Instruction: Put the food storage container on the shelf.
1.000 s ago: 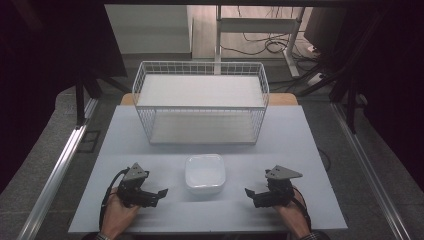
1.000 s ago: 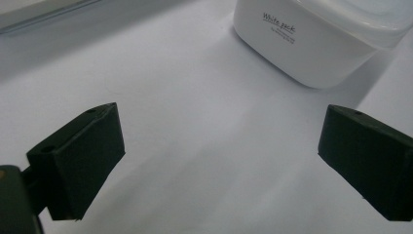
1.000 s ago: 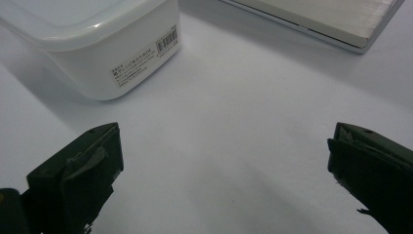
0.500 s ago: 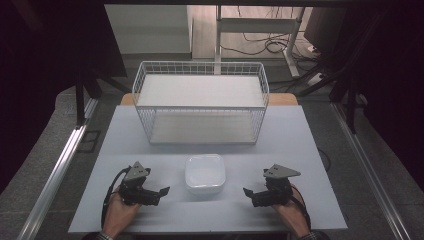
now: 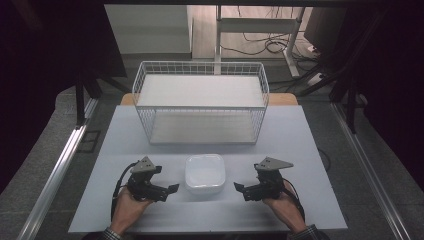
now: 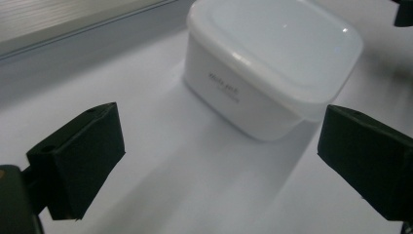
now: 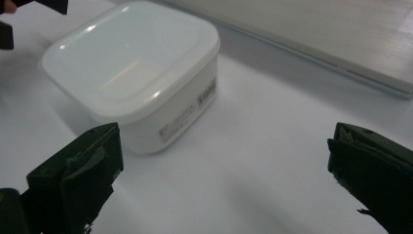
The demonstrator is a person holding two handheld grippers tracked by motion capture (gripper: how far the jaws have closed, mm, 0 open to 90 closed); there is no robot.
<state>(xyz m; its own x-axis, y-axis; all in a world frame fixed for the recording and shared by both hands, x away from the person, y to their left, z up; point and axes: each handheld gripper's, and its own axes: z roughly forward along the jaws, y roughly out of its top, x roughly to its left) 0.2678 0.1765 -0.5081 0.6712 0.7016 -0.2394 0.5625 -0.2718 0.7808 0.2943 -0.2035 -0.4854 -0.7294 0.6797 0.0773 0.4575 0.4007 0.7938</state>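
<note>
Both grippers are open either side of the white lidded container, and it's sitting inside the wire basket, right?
Not quite. The white lidded container sits on the table in front of the wire basket, not inside it, as the high view shows. The rest holds: the left gripper and right gripper are open on either side of it.

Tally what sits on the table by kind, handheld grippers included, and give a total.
White lidded plastic container: 1
White wire basket: 1
Handheld black grippers: 2, the left gripper and the right gripper, one on each side of the container, both with fingers open
Total: 4
</note>
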